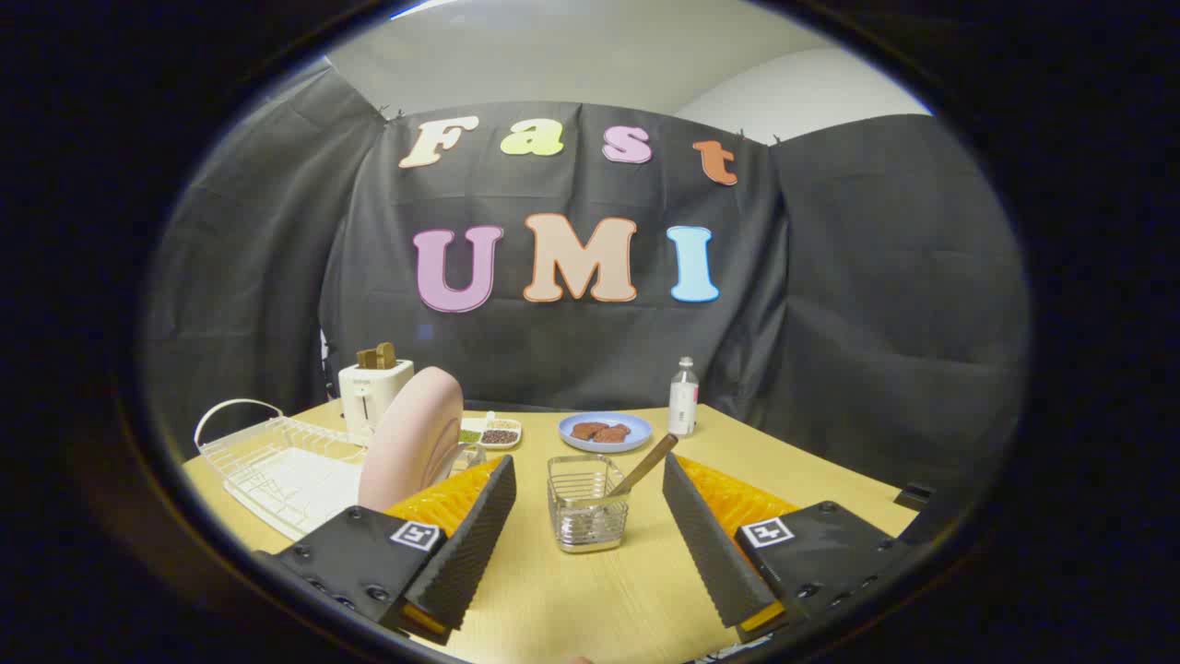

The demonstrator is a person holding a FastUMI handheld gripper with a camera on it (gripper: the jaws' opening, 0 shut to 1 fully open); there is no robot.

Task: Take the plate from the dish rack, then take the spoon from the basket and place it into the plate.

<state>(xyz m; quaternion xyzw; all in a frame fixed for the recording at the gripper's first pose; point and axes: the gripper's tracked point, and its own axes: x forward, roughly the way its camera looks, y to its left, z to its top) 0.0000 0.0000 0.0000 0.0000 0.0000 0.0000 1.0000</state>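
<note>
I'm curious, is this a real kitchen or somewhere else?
Probably a pretend kitchen in a test booth: black cloth wall behind a wooden table with a white toaster and white wire dish rack. Open gripper empty.

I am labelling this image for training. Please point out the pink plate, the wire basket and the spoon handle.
Pink plate [412, 449]: gripper view, middle of its upright face.
Wire basket [587, 516]: gripper view, front wall.
Spoon handle [648, 462]: gripper view, wooden shaft above the basket.
Hand-held gripper [588, 544]: gripper view, open, between the fingertips.

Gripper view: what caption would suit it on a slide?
Open gripper facing wire basket with spoon; pink plate upright in dish rack.
</note>
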